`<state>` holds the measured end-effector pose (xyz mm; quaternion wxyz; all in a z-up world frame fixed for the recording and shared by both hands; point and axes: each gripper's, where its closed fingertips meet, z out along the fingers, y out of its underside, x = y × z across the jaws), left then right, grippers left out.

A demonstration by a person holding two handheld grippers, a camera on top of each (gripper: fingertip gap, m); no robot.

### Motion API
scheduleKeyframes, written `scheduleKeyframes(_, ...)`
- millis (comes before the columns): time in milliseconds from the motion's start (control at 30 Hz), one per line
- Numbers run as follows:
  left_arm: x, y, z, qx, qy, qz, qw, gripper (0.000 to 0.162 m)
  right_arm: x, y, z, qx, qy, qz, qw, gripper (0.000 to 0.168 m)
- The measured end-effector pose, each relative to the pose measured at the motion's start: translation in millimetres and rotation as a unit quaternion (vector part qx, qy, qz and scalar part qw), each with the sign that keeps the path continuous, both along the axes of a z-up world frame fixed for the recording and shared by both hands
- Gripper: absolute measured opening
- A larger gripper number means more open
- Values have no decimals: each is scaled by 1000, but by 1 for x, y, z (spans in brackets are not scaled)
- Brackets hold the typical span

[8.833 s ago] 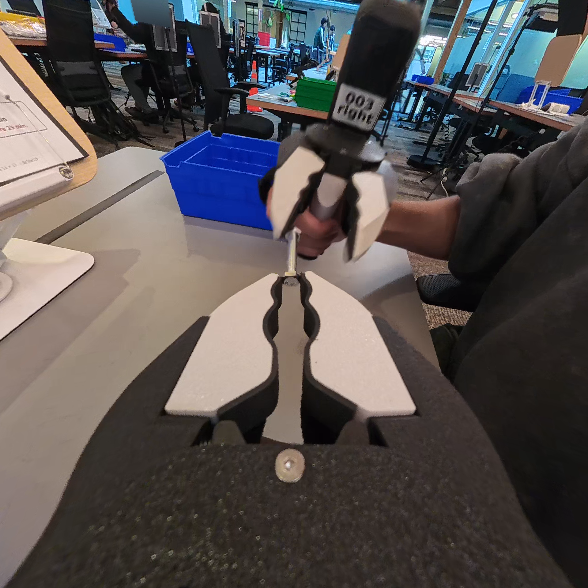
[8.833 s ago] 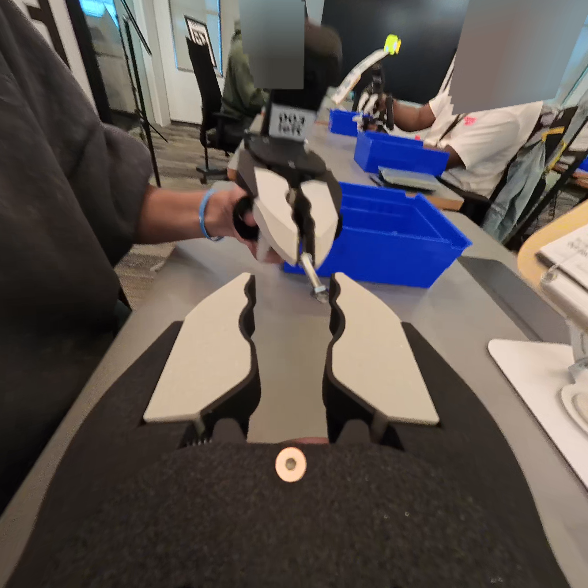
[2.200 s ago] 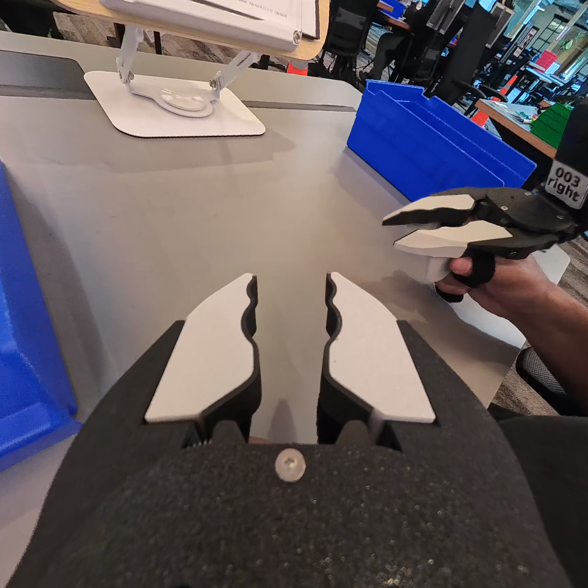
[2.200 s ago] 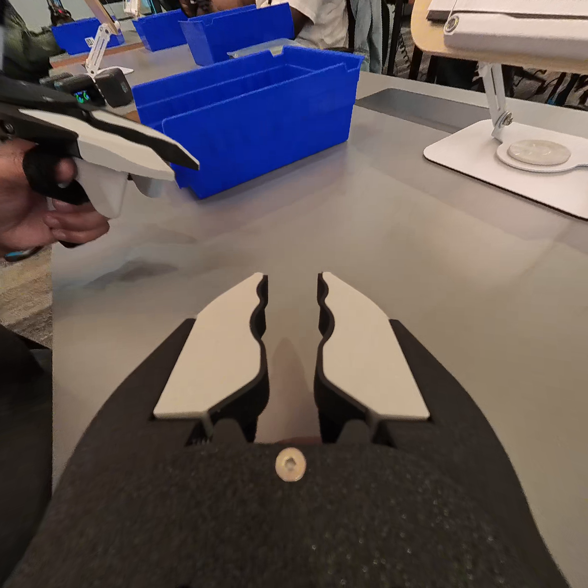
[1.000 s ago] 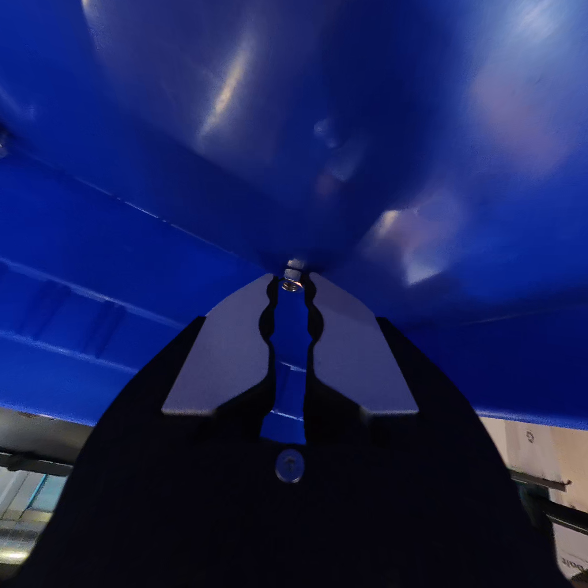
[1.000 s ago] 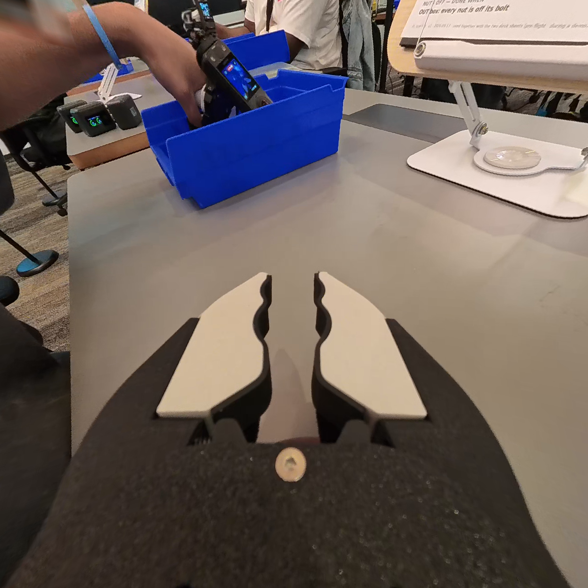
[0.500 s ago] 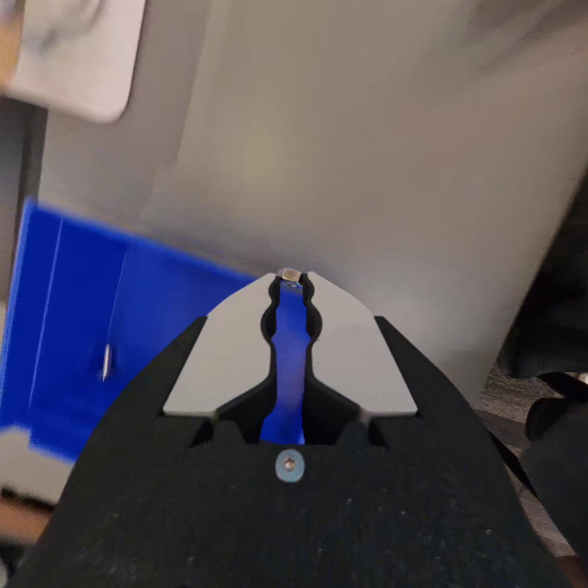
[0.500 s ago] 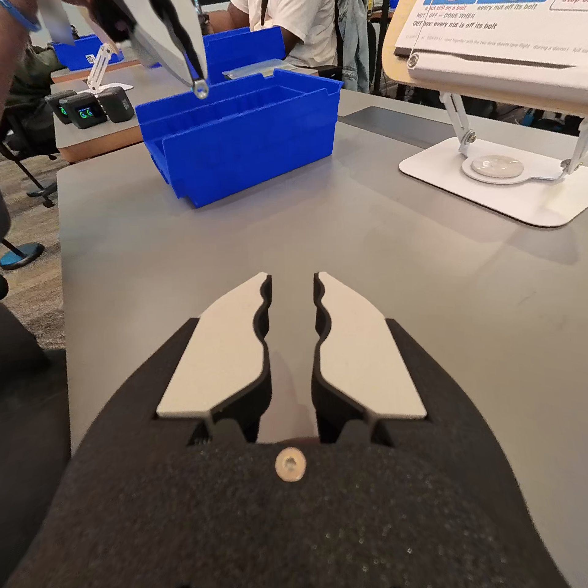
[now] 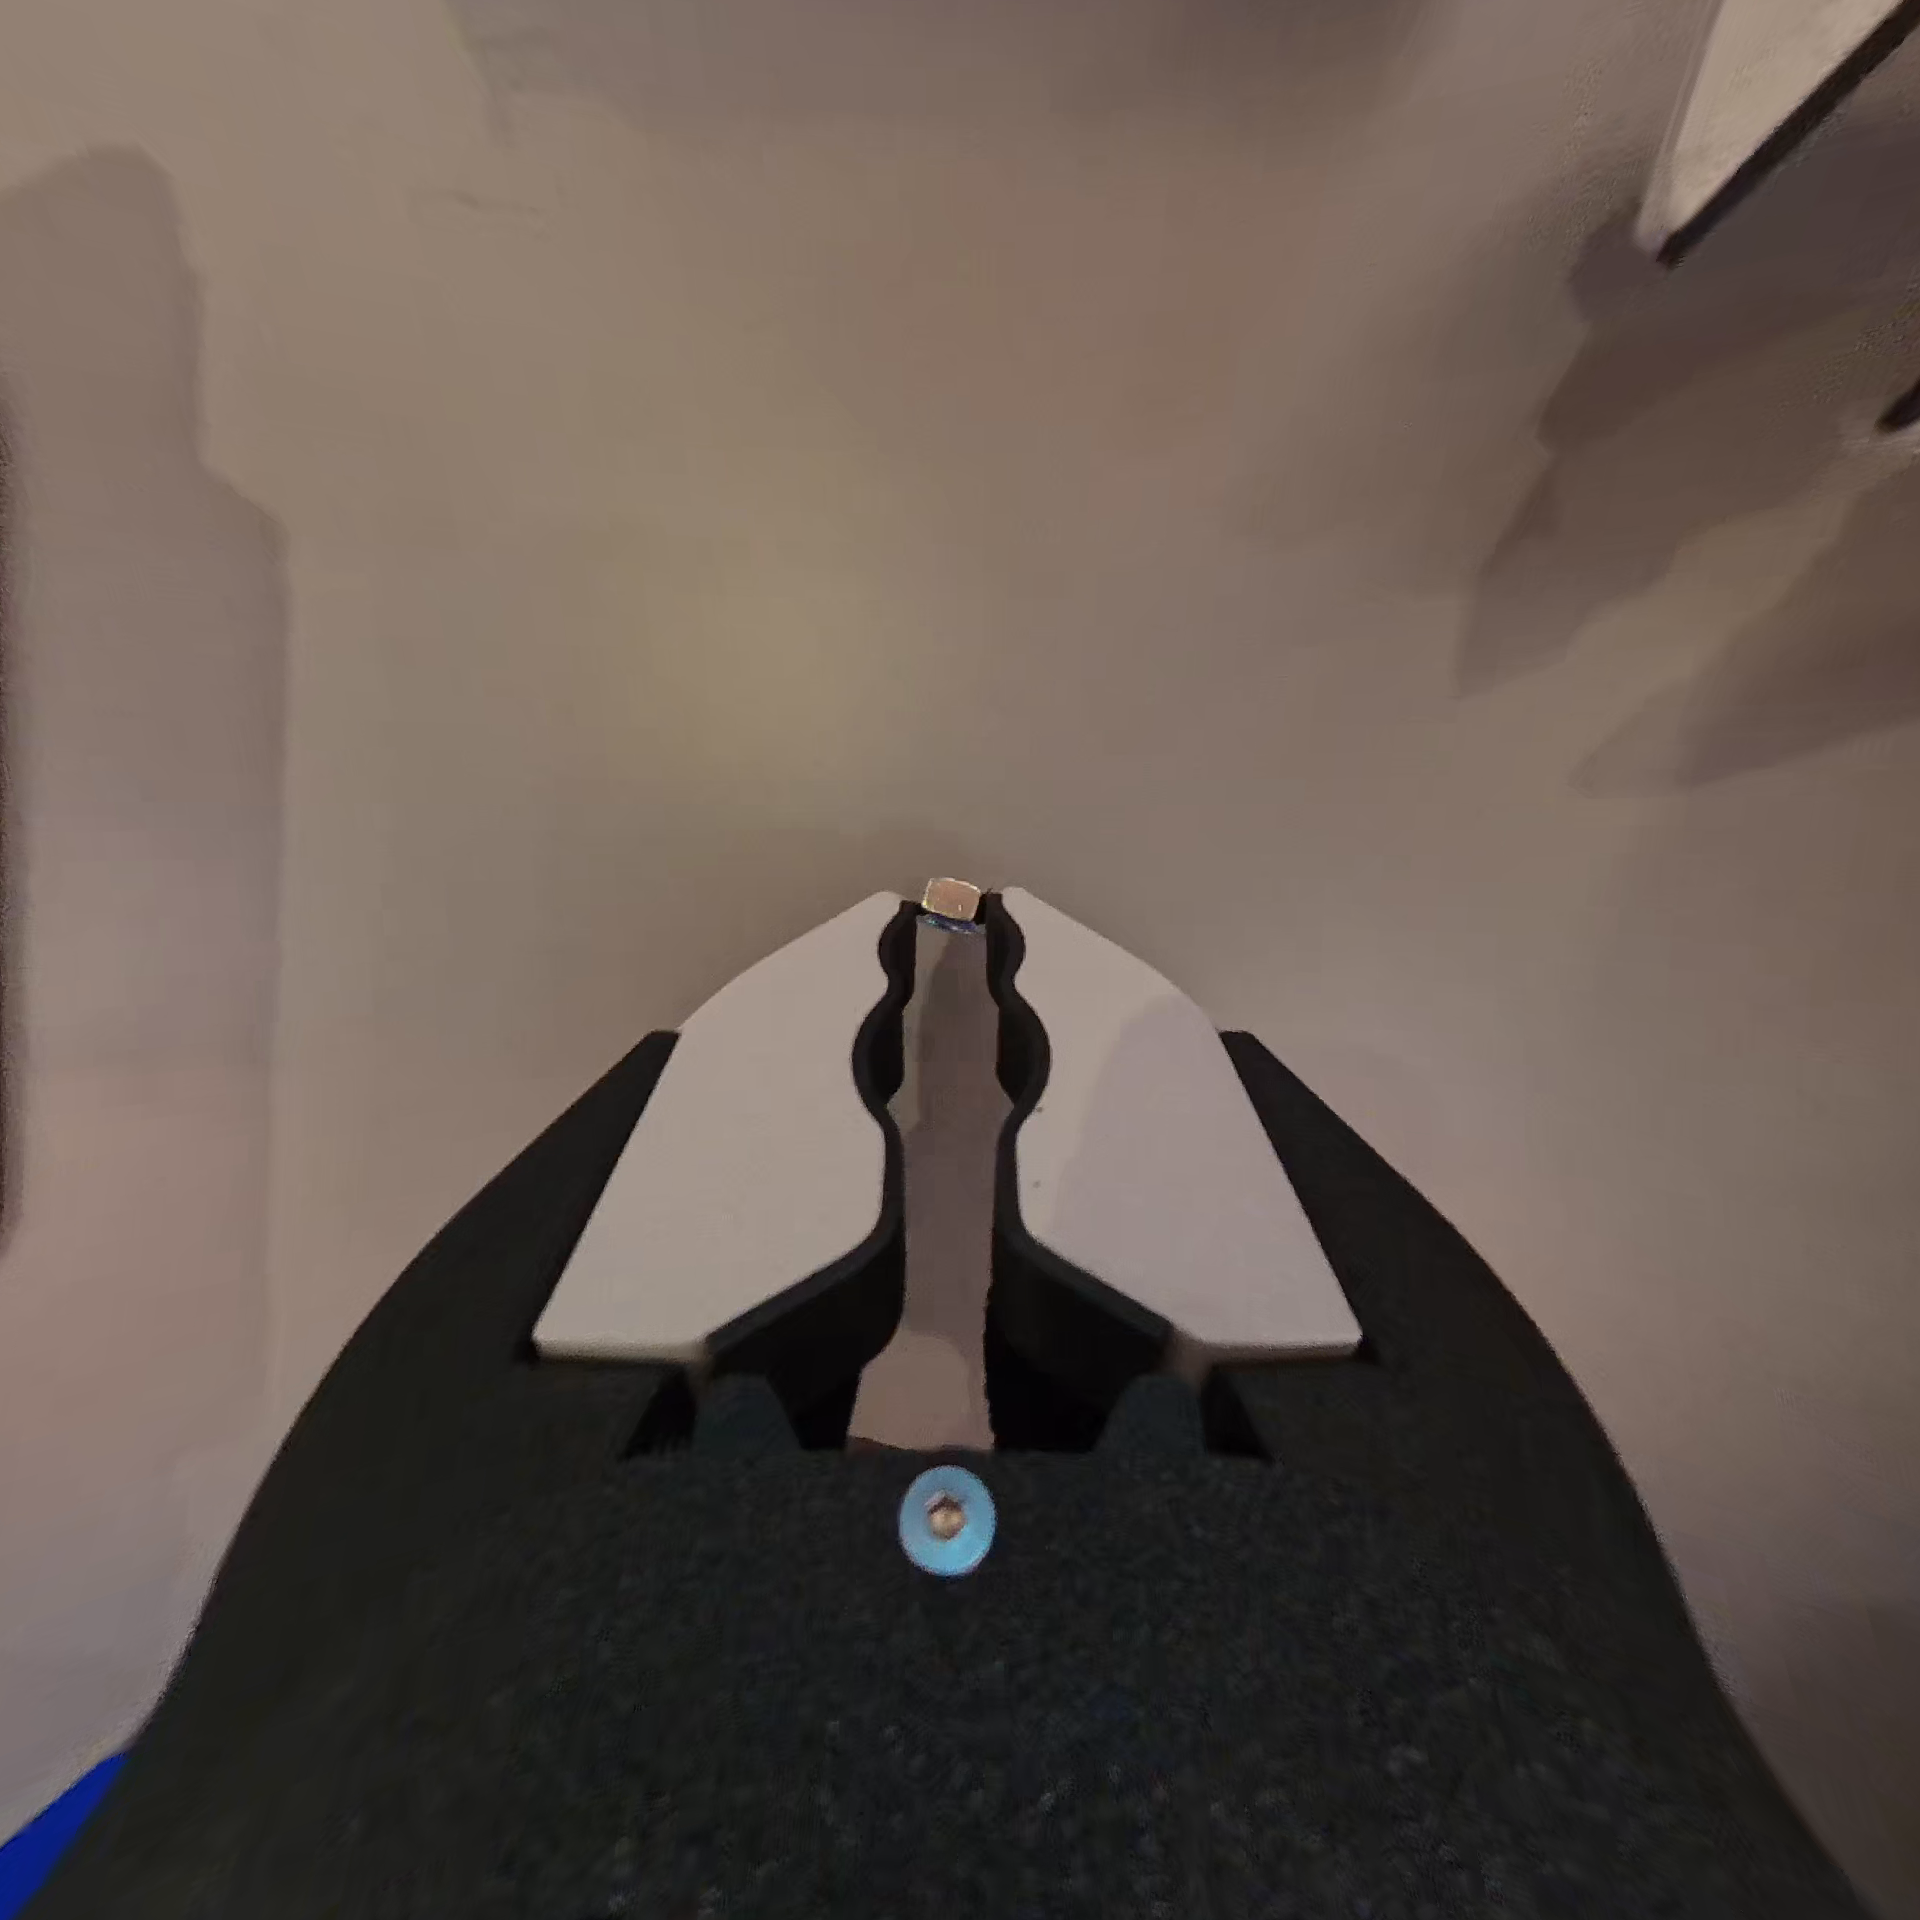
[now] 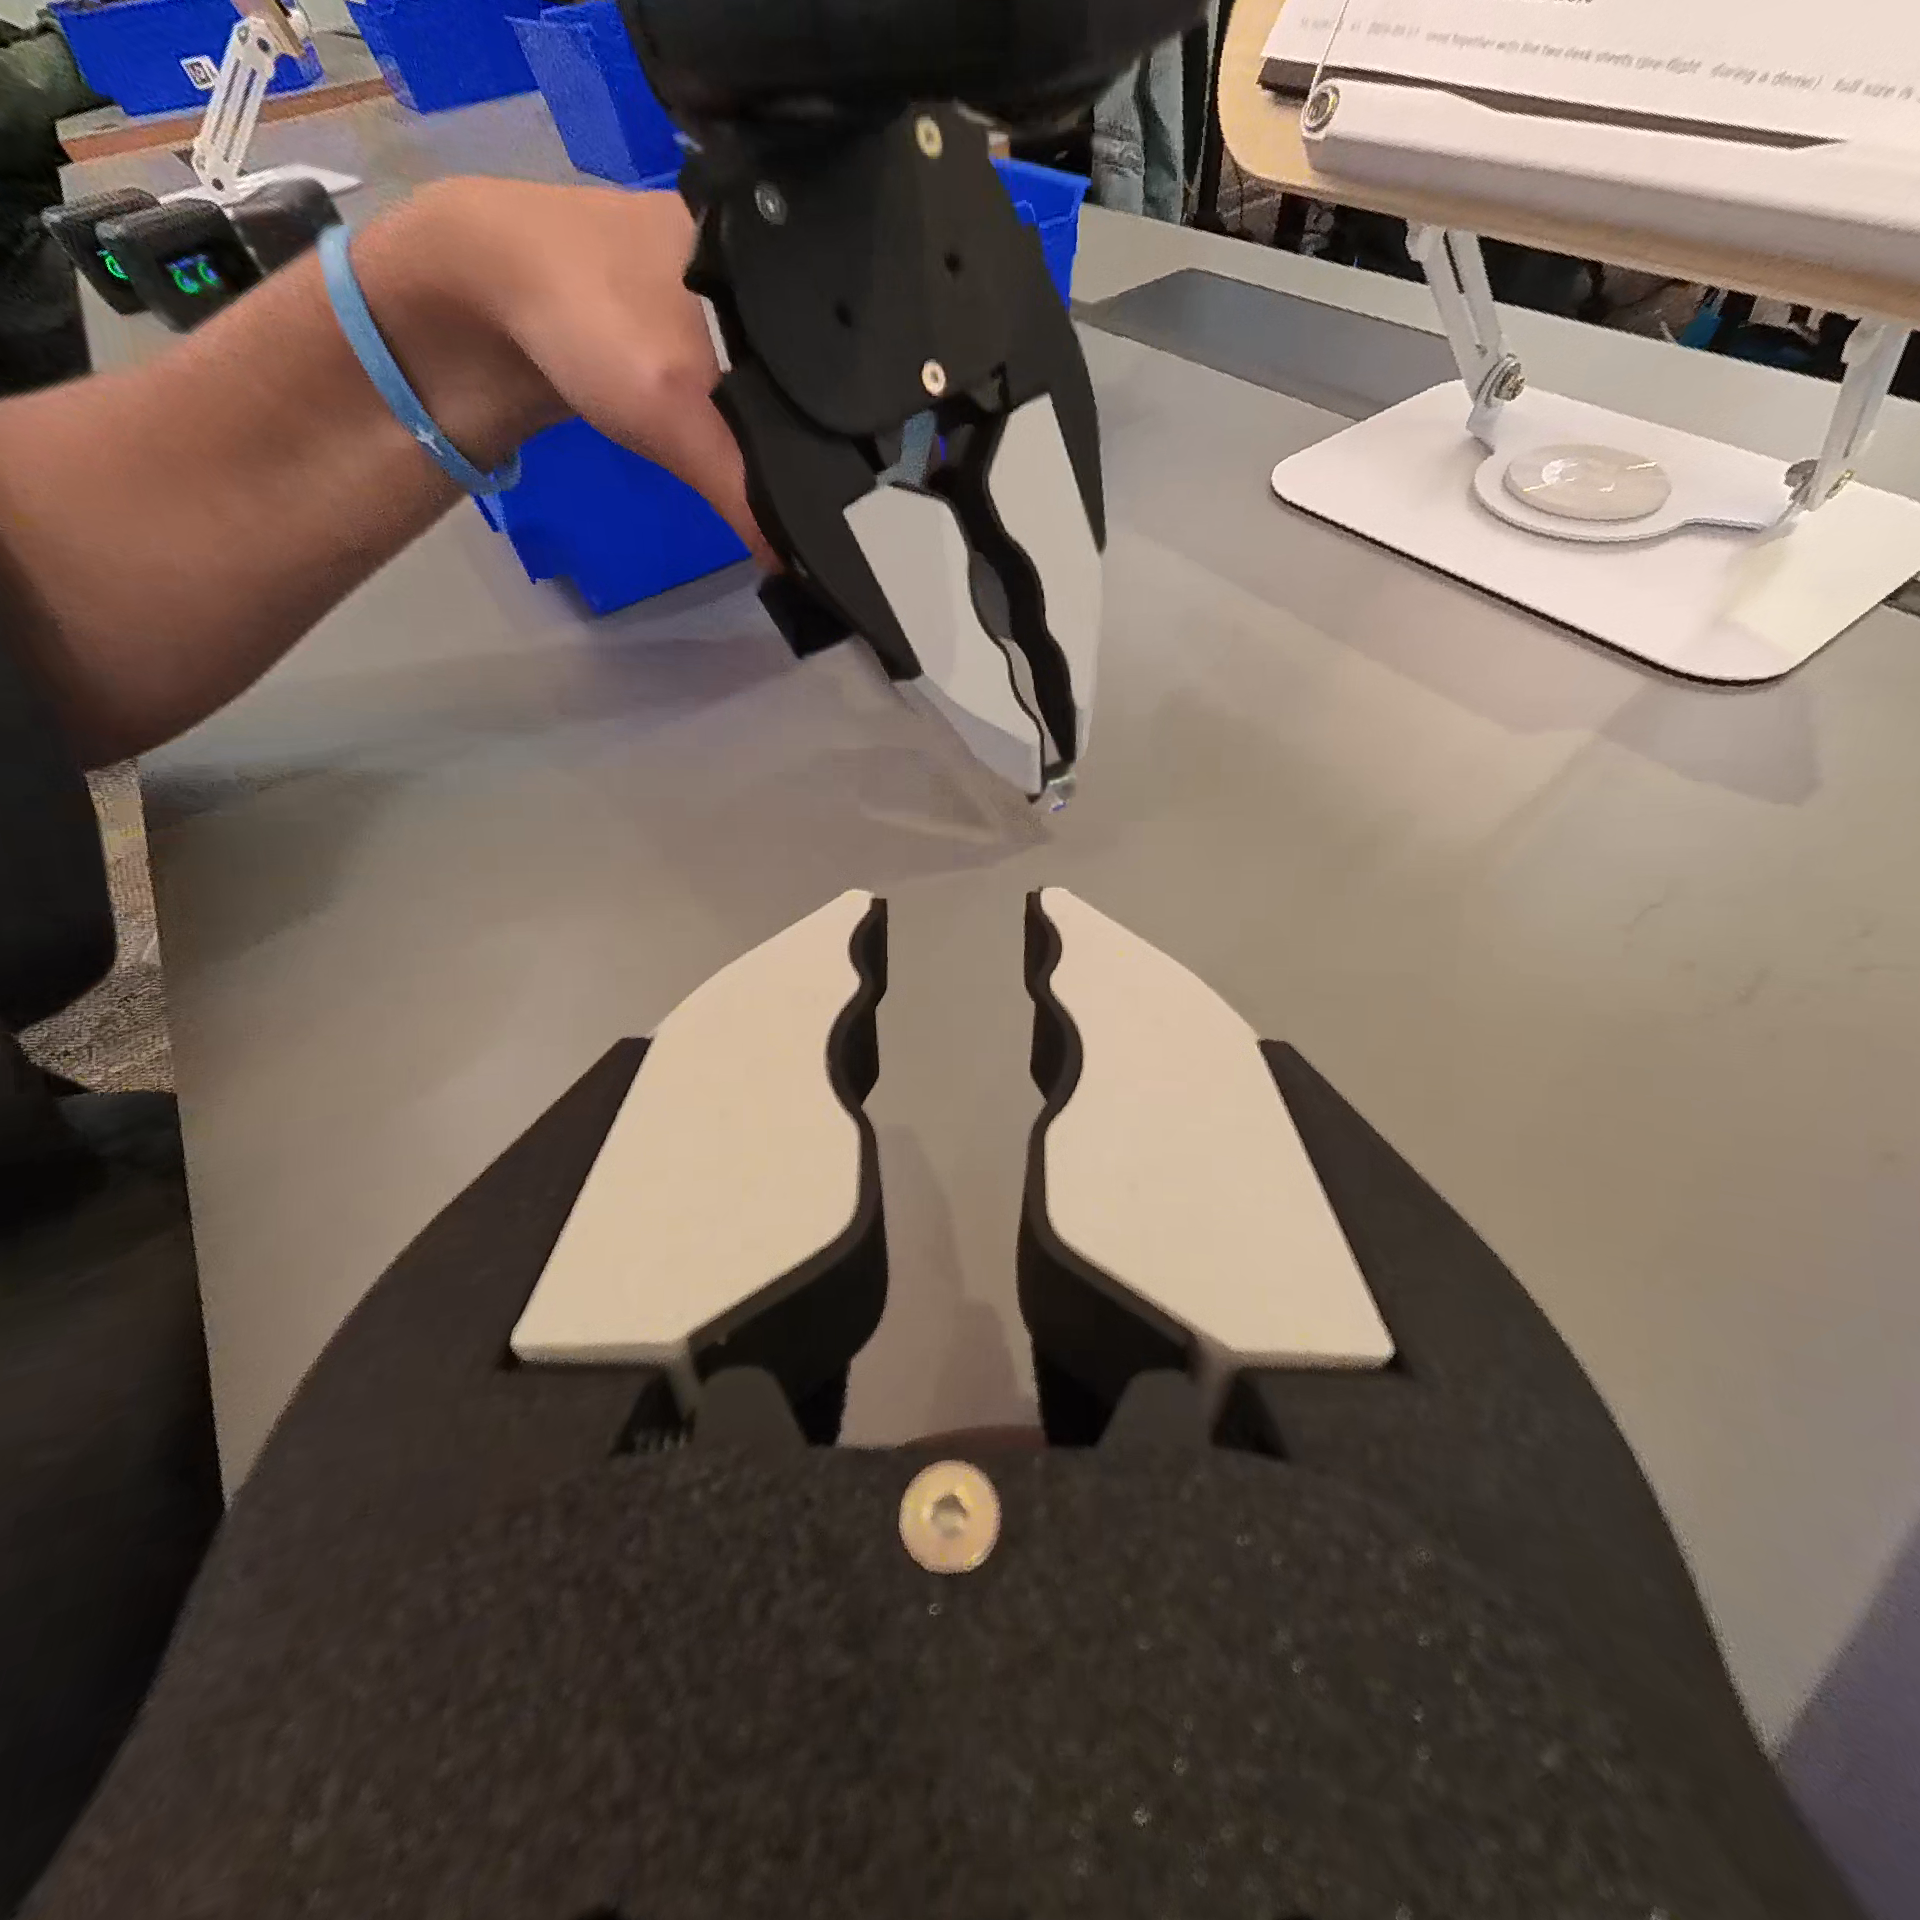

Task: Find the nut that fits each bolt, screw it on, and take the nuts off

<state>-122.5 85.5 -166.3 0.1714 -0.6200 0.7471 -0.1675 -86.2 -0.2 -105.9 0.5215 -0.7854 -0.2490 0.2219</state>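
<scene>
One small silver hex nut sits pinched in the left claw tips, pointing down at the grey desk; right claw part-open, empty.

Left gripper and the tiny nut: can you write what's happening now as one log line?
left gripper: shut on nut, tips just above grey table | right gripper: open, empty | bolt: not in view

From where I sit, print shows only on the white sheet propped on the stand at the desk's far right (small lines, partly cut off), and on a blue bin's label.
</scene>
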Motion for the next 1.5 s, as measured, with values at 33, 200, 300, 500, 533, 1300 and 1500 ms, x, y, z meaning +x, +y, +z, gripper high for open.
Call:
scheduleKeyframes(33,1,-1,-4,-9,-4,-2,1000,12,1,0,-1,-1,-1,-1,1000,25)
scheduleKeyframes(200,2,-5,-13,-33,-17,-3,999,12,4,-1,-2,-3,0,-1,1000,25)
scheduleKeyframes(300,1,-6,-13,-26,-18,-7,999,13,6,-2,-3,-5,0,-2,1000,25)
scheduleKeyframes(500,-16,-16,17,-19,-64,28,997,34,8,-3,-7,-13,-1,1,1000,26)
scheduleKeyframes(533,-23,-22,27,-20,-83,35,996,35,6,-3,-9,-16,-3,7,1000,27)
scheduleKeyframes(1300,-299,227,74,203,19,467,861,32,-9,-6,-21,-11,-31,31,999,26)
scheduleKeyframes(1500,-315,270,19,216,75,507,831,33,-13,-8,-22,-12,-28,39,999,26)
